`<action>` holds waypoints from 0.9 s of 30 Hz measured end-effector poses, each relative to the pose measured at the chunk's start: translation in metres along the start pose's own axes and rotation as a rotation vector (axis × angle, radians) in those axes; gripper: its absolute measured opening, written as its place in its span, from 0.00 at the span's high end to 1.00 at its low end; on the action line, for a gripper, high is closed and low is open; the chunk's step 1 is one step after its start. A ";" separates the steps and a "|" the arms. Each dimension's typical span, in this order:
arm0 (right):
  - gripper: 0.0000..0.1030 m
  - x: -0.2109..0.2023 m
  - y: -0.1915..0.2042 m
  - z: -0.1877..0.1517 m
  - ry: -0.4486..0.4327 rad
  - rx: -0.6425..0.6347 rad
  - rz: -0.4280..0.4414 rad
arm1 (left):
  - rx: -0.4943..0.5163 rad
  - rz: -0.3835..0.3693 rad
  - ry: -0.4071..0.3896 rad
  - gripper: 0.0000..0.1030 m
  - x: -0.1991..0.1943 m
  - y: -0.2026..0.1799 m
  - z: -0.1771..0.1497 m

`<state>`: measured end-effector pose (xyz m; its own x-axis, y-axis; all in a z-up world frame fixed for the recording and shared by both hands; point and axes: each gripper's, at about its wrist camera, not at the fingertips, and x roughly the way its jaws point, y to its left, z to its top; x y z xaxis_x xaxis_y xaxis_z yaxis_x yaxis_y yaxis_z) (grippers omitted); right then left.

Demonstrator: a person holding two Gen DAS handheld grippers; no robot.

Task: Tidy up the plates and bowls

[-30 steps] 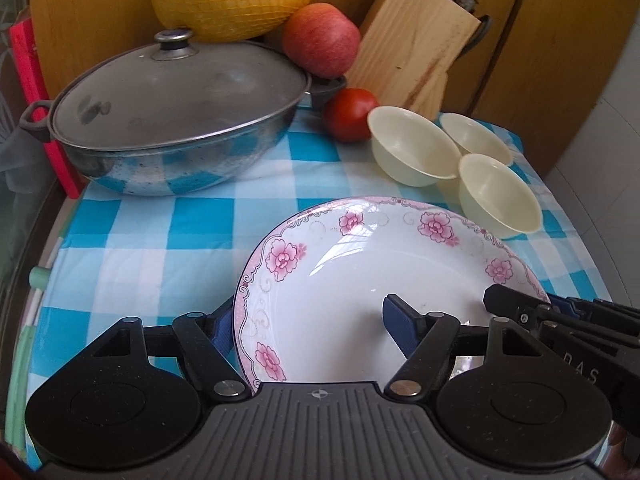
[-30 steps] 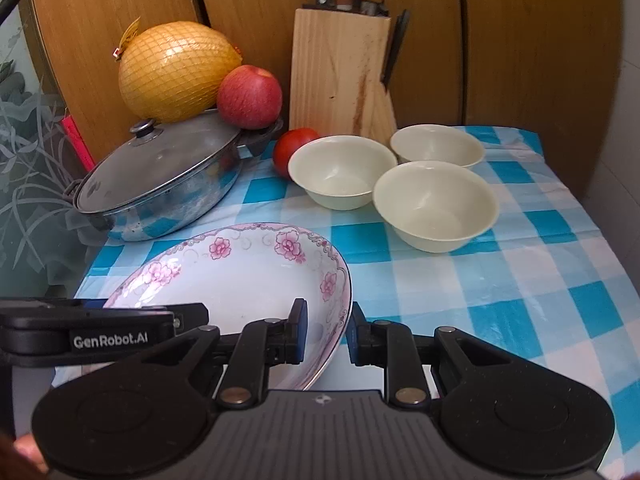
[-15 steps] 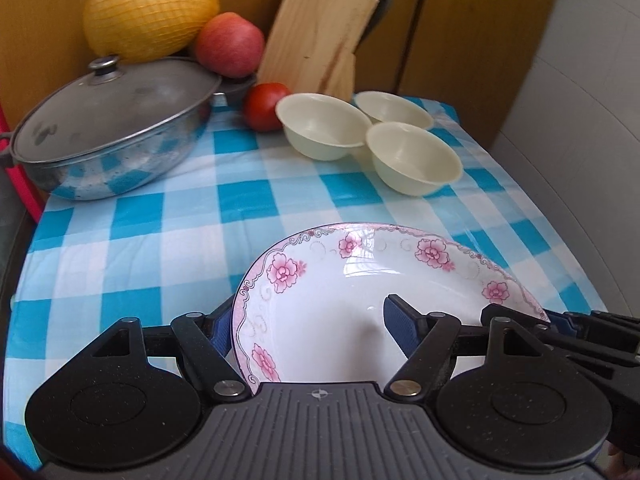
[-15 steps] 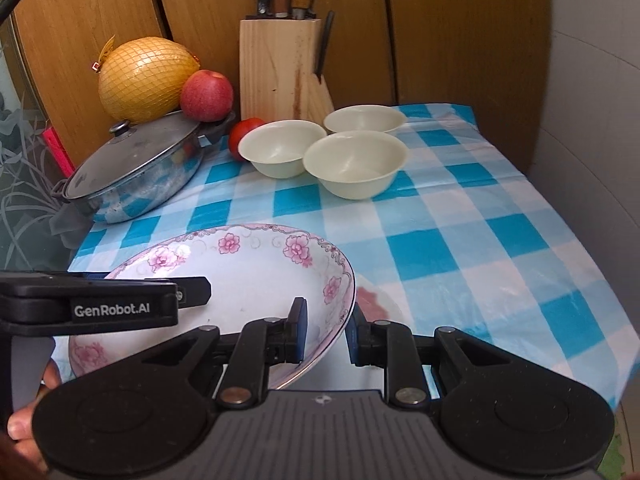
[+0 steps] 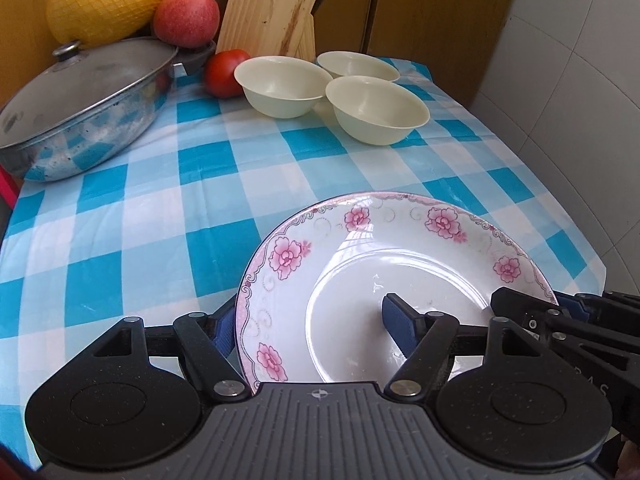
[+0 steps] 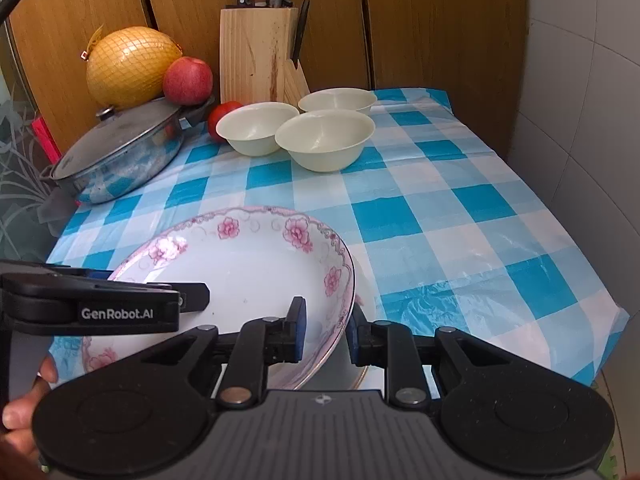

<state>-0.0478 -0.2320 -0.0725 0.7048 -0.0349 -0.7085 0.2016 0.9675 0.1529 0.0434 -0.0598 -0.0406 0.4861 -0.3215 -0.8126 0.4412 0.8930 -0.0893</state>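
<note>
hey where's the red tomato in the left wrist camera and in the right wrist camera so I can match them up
Left wrist view: the tomato is upper left of centre, between the pot's handle and the nearest cream bowl.
Right wrist view: the tomato is upper left of centre, partly hidden behind the left cream bowl.
Shared landmark: the wooden knife block stands behind the tomato, slightly to its right, in both views.
</note>
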 end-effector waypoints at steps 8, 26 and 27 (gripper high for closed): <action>0.78 -0.005 -0.010 0.003 -0.063 -0.003 -0.080 | 0.020 0.025 -0.052 0.24 -0.008 0.000 0.005; 0.78 0.078 -0.055 0.114 -0.047 0.247 0.001 | -0.183 0.030 -0.037 0.18 0.040 0.003 0.096; 0.78 0.083 -0.057 0.118 -0.041 0.259 0.008 | -0.205 0.013 -0.031 0.18 0.045 0.004 0.102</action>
<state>0.0795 -0.3198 -0.0594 0.7332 -0.0424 -0.6787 0.3593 0.8715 0.3336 0.1440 -0.1025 -0.0188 0.5151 -0.3167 -0.7965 0.2735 0.9414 -0.1974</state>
